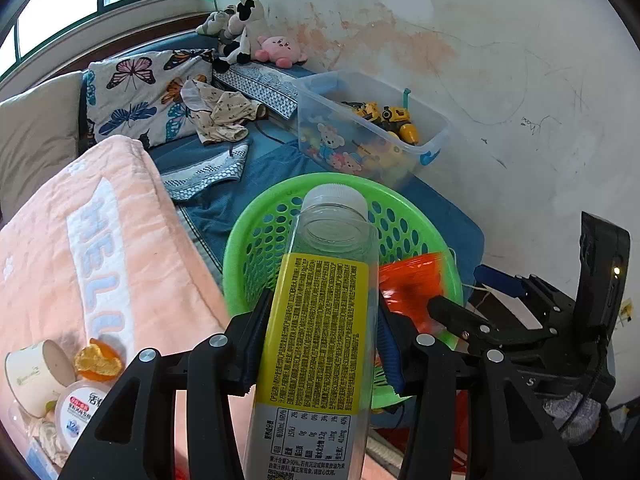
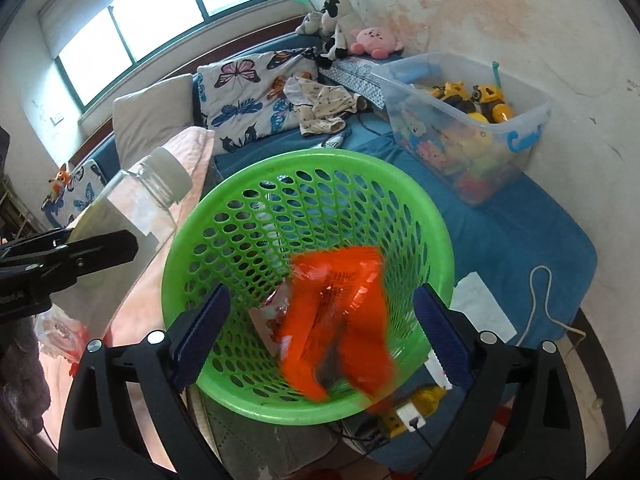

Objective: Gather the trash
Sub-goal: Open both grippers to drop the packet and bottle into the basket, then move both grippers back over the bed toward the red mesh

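The left gripper [image 1: 320, 344] has its jaws clamped on an empty clear bottle [image 1: 320, 320] with a yellow label and a white cap, gripped around the labelled body; in the left wrist view the bottle runs up the middle of the frame, its cap end pointing toward the green basket [image 1: 256, 240] just behind it. In the right wrist view the same bottle [image 2: 136, 208] shows at the left of the frame, beside the basket's rim and outside it. The right gripper [image 2: 320, 328] has its jaws spread wide with nothing between the pads, hanging over the open mouth of the green basket [image 2: 400, 200]. A blurred orange wrapper [image 2: 344, 312] sits in the lower centre of that frame, between the open fingers and inside the basket's outline; whether it is resting in the basket or in mid-air I cannot tell. The basket stands on the blue bed [image 2: 520, 232]. At the upper right of the frame a clear toy bin [image 2: 472, 128] sits on the bed near the wall, and a butterfly pillow [image 2: 248, 96] lies at the upper centre. In the left wrist view a pink blanket [image 1: 80, 248] fills the left side, and at the lower left there is a paper cup [image 1: 36, 376] with an orange scrap [image 1: 98, 364] just beside it.
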